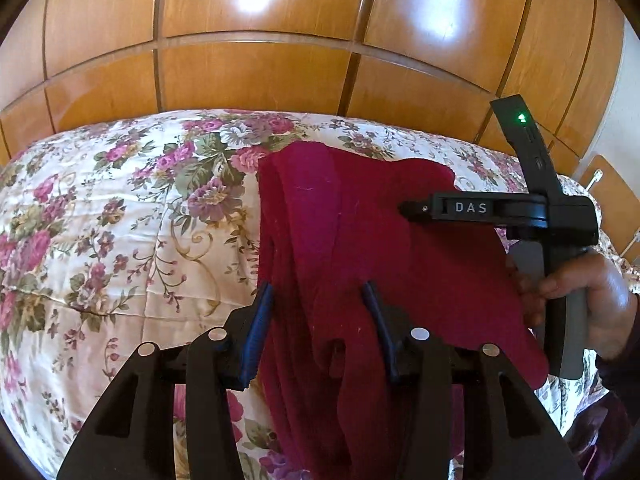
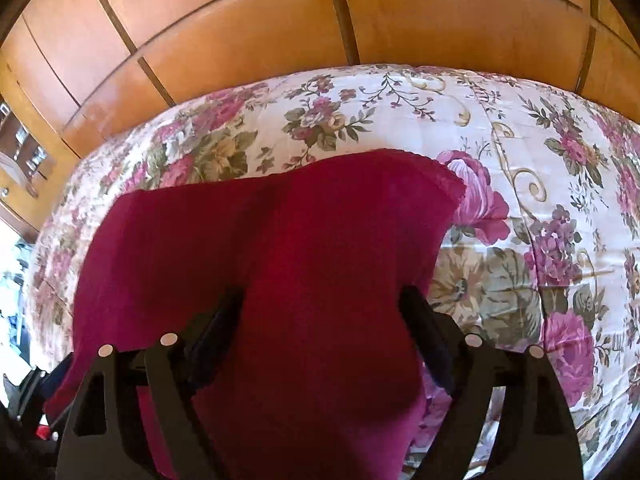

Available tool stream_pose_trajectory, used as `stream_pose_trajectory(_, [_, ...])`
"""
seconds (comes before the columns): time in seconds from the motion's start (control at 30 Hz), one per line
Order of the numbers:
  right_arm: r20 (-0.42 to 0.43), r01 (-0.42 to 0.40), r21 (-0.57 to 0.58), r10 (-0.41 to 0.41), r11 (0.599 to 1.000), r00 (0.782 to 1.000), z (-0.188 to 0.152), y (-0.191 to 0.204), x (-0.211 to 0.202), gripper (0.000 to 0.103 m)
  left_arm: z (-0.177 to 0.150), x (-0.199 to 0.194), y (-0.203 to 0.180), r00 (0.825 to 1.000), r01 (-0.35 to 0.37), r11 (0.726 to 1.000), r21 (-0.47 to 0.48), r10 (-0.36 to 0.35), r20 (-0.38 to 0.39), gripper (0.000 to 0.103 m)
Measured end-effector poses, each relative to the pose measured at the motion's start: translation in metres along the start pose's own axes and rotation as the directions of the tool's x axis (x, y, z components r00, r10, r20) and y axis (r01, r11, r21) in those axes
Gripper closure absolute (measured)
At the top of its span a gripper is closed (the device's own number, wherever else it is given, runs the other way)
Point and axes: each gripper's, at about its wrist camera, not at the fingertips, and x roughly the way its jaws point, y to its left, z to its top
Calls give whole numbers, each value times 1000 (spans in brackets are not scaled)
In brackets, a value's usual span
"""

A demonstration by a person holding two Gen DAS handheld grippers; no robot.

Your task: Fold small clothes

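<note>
Both claws apart astride the red cloth; contact perhaps hidden by folds.

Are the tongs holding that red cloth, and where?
Neither pair pinches it. The red cloth lies between the open left tongs and between the open right tongs, near its closer edge.

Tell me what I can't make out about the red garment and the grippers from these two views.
- Red garment: its near end, cut off by the bottom edge in both wrist views.
- Left gripper: whether the pads press; cloth folds cover them.
- Right gripper: same; cloth drapes between the fingers.
- Floral bedspread beneath: hidden by the garment.
</note>
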Motion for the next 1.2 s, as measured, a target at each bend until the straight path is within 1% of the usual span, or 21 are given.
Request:
stream_pose_trajectory(0.07, [8, -6, 6, 6, 1000, 1000, -1, -2, -4, 21, -1, 0, -1, 1000, -2, 1000, 11, 1, 3, 58])
stream_pose_trajectory(0.13, [18, -3, 23, 2, 1000, 1000, -1, -4, -9, 16, -2, -2, -1, 1000, -7, 1000, 15, 7, 7, 57])
stream_pose_trajectory(0.2, [31, 3, 27, -4, 1000, 1000, -3, -3, -16, 14, -2, -4, 0, 1000, -1, 1000, 4, 1, 7, 57])
stream_pose_trajectory(0.33, [69, 40, -7, -39, 999, 997, -5, 4, -31, 12, -4, -9, 1, 1000, -9, 1000, 3, 9, 12, 52])
stream_pose_trajectory(0.53, [96, 34, -34, -30, 999, 995, -25, 9, -55, 10, -8, -15, 3, 1000, -8, 1000, -8, 8, 15, 52])
stream_pose_trajectory(0.6, [86, 4, -14, -3, 1000, 996, -34, 5, -59, 9, -9, -16, 3, 1000, -6, 1000, -14, 6, 14, 52])
stream_pose_trajectory(0.67, [44, -87, 37, 85, 996, 995, -44, -3, -59, 7, -11, -18, 7, 1000, 17, 999, -38, -17, 8, 51])
stream_pose_trajectory(0.7, [24, -126, 58, 125, 990, 992, -48, -6, -58, 6, -11, -19, 11, 999, 41, 997, -65, -41, 5, 40])
stream_pose_trajectory(0.73, [8, -153, 72, 153, 986, 988, -52, -8, -56, 5, -9, -21, 24, 996, 86, 987, -138, -86, 8, 31])
stream_pose_trajectory(0.77, [0, -160, 77, 160, 984, 987, -54, -10, -52, 4, -8, -21, 32, 994, 109, 977, -184, -109, 9, 29])
stream_pose_trajectory(0.83, [-13, -190, 94, 192, 977, 981, -56, -13, -44, 4, -1, -10, 51, 978, 192, 937, -292, -206, -18, 26])
stream_pose_trajectory(0.87, [-21, -222, 115, 226, 968, 974, -56, -15, -39, 4, 4, -2, 57, 970, 218, 925, -312, -240, -33, 26])
stream_pose_trajectory(0.93, [-26, -276, 145, 282, 950, 959, -54, -20, -31, 4, 9, 13, 61, 966, 223, 921, -320, -253, -55, 26])
stream_pose_trajectory(0.97, [-22, -290, 145, 296, 946, 955, -54, -22, -29, 4, 11, 21, 63, 955, 252, 909, -332, -288, -63, 26])
stream_pose_trajectory(1.0, [-20, -309, 147, 316, 940, 949, -53, -23, -26, 4, 12, 29, 64, 937, 297, 889, -348, -341, -72, 26])
stream_pose_trajectory(1.03, [-19, -329, 151, 335, 932, 942, -53, -23, -23, 5, 12, 38, 65, 919, 332, 871, -363, -385, -81, 30])
stream_pose_trajectory(1.07, [-17, -347, 152, 354, 925, 935, -52, -24, -19, 6, 12, 43, 65, 914, 341, 865, -367, -397, -85, 32])
stream_pose_trajectory(1.1, [-13, -367, 151, 373, 918, 928, -52, -24, -16, 9, 12, 48, 65, 906, 358, 858, -368, -414, -84, 38])
stream_pose_trajectory(1.13, [-10, -383, 150, 389, 911, 921, -52, -24, -14, 18, 10, 53, 64, 895, 385, 845, -371, -441, -74, 44])
stream_pose_trajectory(1.17, [-9, -398, 148, 404, 905, 915, -53, -23, -11, 21, 8, 54, 64, 889, 401, 836, -374, -454, -63, 47])
stream_pose_trajectory(1.2, [-8, -409, 140, 414, 902, 910, -53, -22, -10, 29, 7, 55, 64, 881, 418, 827, -376, -470, -53, 54])
